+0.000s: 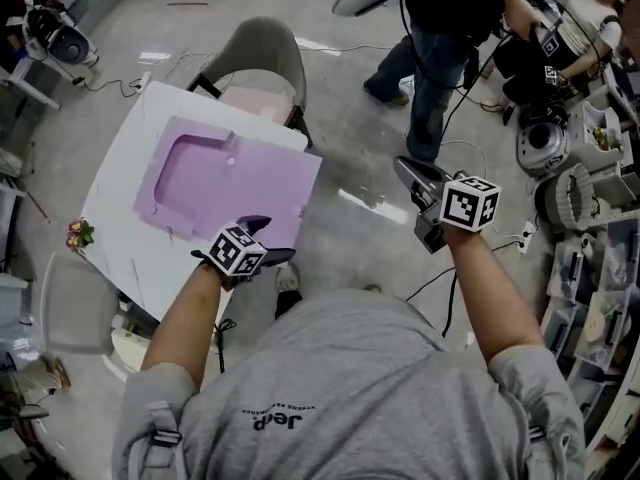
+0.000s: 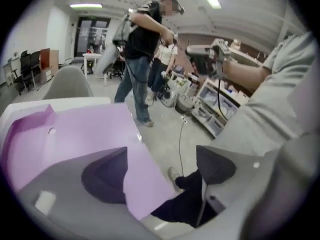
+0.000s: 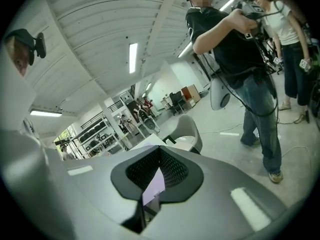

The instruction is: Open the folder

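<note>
The folder (image 1: 250, 183) lies flat on the table (image 1: 115, 243), just ahead of the left tongs (image 1: 268, 240). Its near corner runs past the table edge and sits between their two jaws. In the left gripper view those jaws stand wide apart. The purple sheet (image 2: 90, 129) crosses in front of the left jaw and touches neither pad, so nothing is gripped.

The right tongs (image 1: 410, 170) hang well off to the right of the folder, over bare floor. Their jaws are together, with only a thin slit between the pads, and they hold nothing that shows.

The folder looks like one wide spread sheet, with a rounded inner outline and a small snap near its far edge, and no cover is raised. By that look it already seems to be opened and laid out. The left tongs have let go, so little or nothing appears left to do. Whether a second leaf is still folded under cannot be told.
</note>
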The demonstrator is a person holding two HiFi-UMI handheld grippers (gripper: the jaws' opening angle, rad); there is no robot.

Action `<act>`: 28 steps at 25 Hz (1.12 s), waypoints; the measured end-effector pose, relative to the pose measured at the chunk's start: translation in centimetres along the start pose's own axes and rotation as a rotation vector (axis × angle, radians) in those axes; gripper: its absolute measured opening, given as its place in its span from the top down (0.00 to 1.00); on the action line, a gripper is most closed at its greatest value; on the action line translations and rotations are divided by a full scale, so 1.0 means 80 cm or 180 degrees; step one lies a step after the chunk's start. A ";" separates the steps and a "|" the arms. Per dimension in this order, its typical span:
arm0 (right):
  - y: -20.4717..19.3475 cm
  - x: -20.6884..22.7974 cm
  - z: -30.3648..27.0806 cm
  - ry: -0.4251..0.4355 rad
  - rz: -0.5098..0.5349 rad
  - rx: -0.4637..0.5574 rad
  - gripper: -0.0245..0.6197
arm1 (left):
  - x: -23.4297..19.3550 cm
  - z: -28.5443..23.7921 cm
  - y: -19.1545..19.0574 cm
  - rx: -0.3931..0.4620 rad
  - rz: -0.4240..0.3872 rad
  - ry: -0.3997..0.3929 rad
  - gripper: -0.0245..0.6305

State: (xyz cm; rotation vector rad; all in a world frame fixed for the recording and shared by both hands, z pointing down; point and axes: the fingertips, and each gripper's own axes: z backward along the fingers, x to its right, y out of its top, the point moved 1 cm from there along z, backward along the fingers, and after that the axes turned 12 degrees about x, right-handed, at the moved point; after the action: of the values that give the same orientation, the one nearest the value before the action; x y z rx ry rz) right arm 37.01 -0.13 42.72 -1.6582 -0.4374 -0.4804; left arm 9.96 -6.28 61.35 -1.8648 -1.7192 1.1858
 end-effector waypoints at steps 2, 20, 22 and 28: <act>0.013 -0.001 0.011 -0.0018 0.0079 0.0071 0.96 | 0.005 0.012 0.058 0.0450 0.0058 -0.0006 0.24; 0.137 -0.010 0.170 -0.0525 0.1174 0.0835 0.96 | 0.116 0.048 0.427 0.2665 -0.0531 -0.0150 0.84; 0.137 -0.012 0.178 -0.0546 0.1248 0.0841 0.96 | 0.120 0.051 0.434 0.2740 -0.0549 -0.0098 0.87; 0.138 -0.011 0.186 -0.0578 0.1273 0.0854 0.96 | 0.121 0.052 0.437 0.2807 -0.0532 -0.0011 0.87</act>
State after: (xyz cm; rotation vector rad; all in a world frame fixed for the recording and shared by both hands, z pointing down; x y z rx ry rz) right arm 43.14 13.12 31.27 -1.4828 -0.2773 0.0264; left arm 28.81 -5.71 30.11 -1.1523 -1.0327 1.5255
